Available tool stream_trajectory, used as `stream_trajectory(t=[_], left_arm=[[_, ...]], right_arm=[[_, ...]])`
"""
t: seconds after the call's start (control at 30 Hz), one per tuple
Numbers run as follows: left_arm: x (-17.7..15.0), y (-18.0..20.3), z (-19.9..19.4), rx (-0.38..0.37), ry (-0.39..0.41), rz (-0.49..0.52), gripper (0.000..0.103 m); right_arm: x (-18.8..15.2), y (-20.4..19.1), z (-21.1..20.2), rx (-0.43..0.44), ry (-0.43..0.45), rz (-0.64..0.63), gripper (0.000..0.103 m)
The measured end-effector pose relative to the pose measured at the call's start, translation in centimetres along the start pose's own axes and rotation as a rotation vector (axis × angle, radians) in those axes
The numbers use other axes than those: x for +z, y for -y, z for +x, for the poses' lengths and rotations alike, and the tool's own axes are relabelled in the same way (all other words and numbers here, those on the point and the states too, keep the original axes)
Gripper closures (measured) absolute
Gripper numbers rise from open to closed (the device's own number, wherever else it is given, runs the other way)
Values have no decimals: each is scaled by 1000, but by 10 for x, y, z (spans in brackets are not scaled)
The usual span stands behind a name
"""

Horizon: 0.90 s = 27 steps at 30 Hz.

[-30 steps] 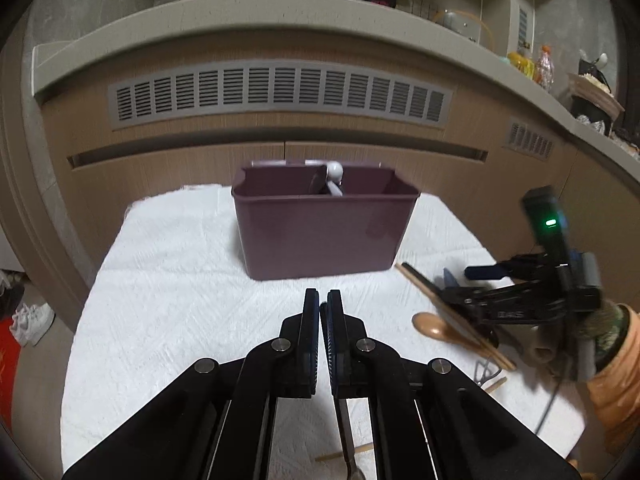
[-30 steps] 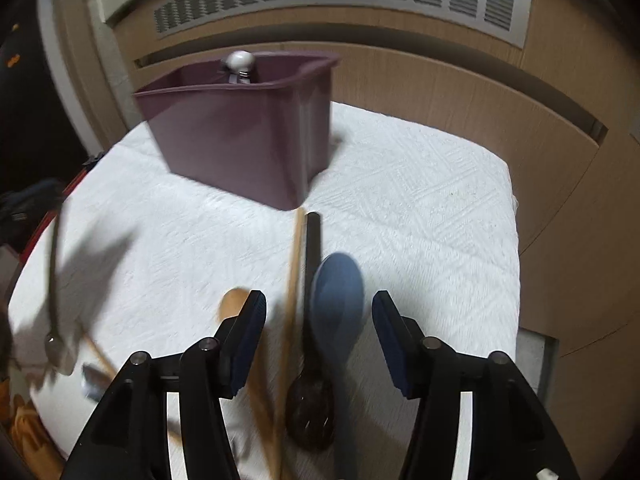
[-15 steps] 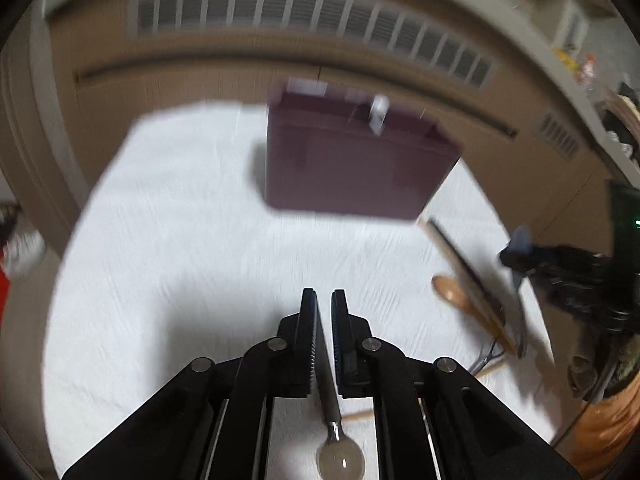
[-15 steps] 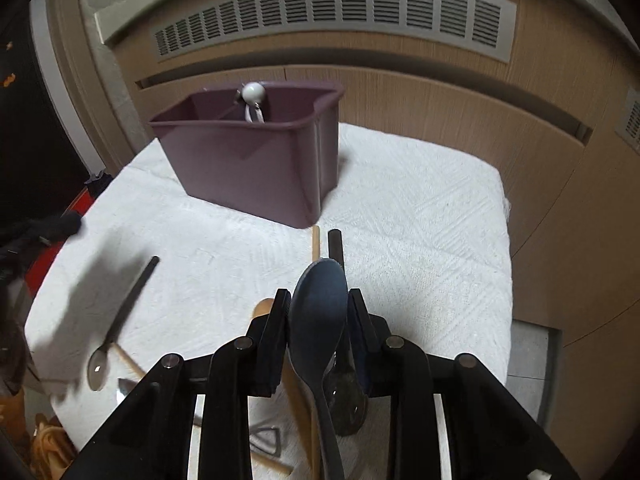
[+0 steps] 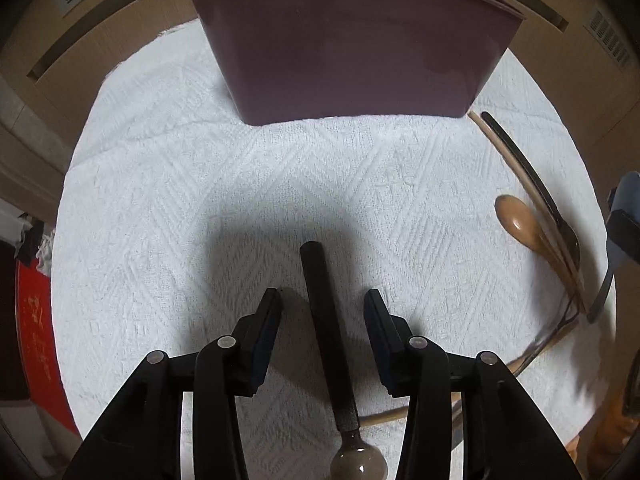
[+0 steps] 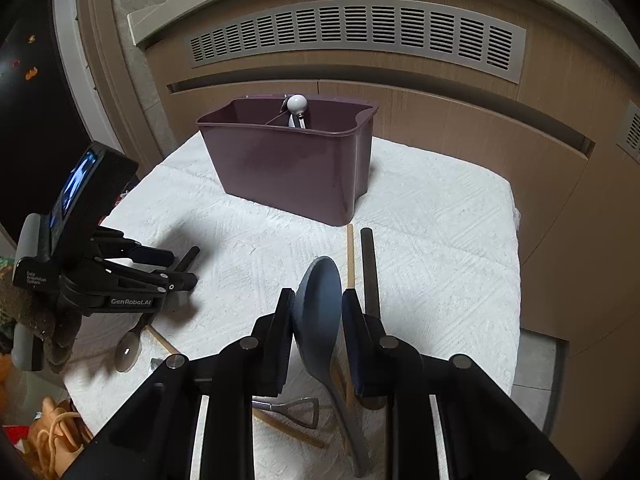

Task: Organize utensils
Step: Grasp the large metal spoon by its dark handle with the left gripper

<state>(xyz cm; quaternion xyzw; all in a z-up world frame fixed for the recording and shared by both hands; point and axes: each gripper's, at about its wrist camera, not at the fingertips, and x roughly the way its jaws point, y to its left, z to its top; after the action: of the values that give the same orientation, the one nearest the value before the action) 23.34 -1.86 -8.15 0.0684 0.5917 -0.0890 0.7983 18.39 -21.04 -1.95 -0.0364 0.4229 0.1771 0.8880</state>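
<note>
Surface: white textured cloth [image 5: 168,200] over the table, wood panelling with a vent grille [image 6: 356,36] behind; I take the purple bin [image 6: 288,172] as my landmark.
Left gripper [image 5: 322,308]: farthest out in front of the bin; I see its jaws opening, well clear of the black-handled spoon [image 5: 326,332] that lies on the cloth between them.
Left risk: I judge that if I lift away with a finger brushing that handle, the spoon rolls or skids further from the bin.
Right gripper [image 6: 318,312]: in front of the bin's right corner; jaws closing, pads pressed on the bowl of the blue-grey spoon [image 6: 320,312], its handle hanging down.
Right risk: a grip on a curved bowl is poor, I reckon; the spoon may pivot or slip out on the way to the bin.
Loose utensils: wooden spoon [image 5: 520,224], wooden stick [image 6: 350,256] and dark-handled spoon [image 6: 370,268] lie just before the bin's right corner; the dangling handle could snag them.
Bin: a white-knobbed utensil [image 6: 297,105] already stands inside by a divider; I could knock it.
</note>
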Motion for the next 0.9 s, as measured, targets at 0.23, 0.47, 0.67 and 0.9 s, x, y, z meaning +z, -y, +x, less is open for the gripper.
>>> stream_trajectory(t=[0.23, 0.47, 0.67, 0.9], left_arm=[[-27, 19, -29, -12, 189, 67, 91], [-67, 16, -104, -99, 494, 11, 91], [-71, -18, -127, -94, 575, -50, 91], [-74, -26, -117, -97, 598, -75, 91]], right_arm=[[-2, -3, -10, 10, 22, 12, 91], [-3, -8, -34, -20, 71, -18, 98], [-1, -13, -34, -22, 68, -79, 98], [-17, -7, 14, -48, -28, -173, 57]])
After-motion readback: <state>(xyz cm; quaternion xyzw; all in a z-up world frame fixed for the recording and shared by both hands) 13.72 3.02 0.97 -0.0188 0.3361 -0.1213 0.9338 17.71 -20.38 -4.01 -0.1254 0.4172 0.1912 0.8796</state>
